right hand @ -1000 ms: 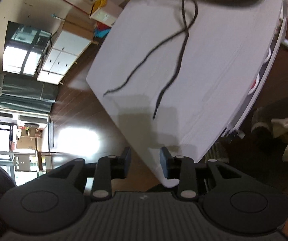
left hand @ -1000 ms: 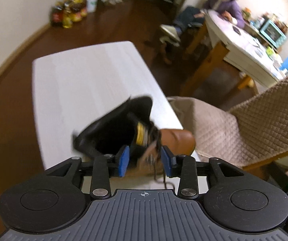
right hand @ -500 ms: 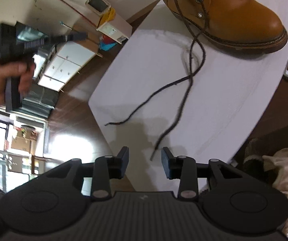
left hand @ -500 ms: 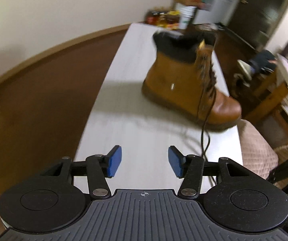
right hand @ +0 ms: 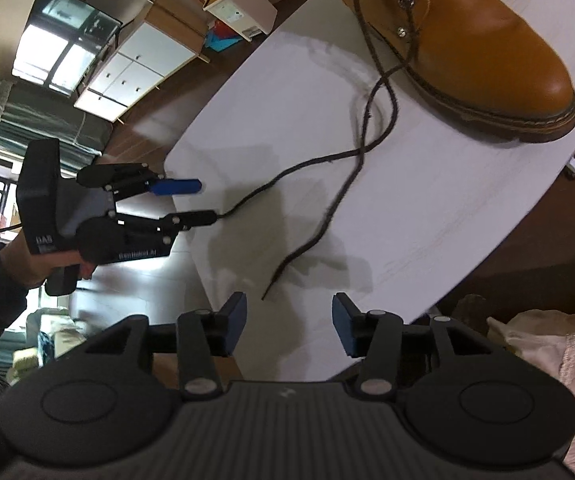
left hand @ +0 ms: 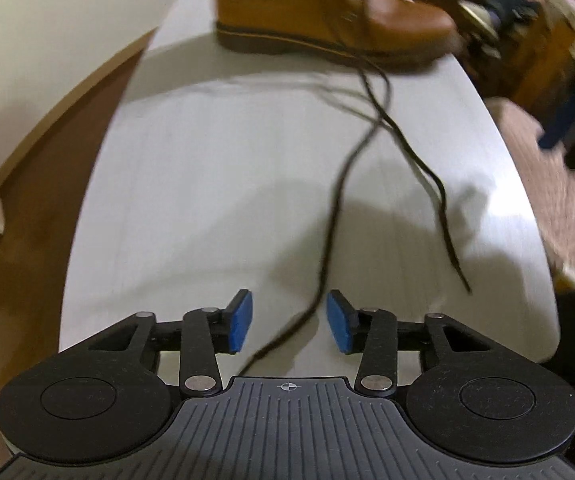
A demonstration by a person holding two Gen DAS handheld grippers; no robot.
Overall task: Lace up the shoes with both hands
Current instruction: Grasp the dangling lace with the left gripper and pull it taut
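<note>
Over on the left, the left tool sits low at the tabletop edge. Its jaws have just been closing, with one lace end running between the blue pads, though they look like they aren't pinching it yet. The brown boot stands at the far end, both laces trailing and crossing. On the right, the right tool has just been opening, with the other lace tip just ahead, nothing gripped.

"DAS" on left tool body; longer print on its arm too blurred to read
</note>
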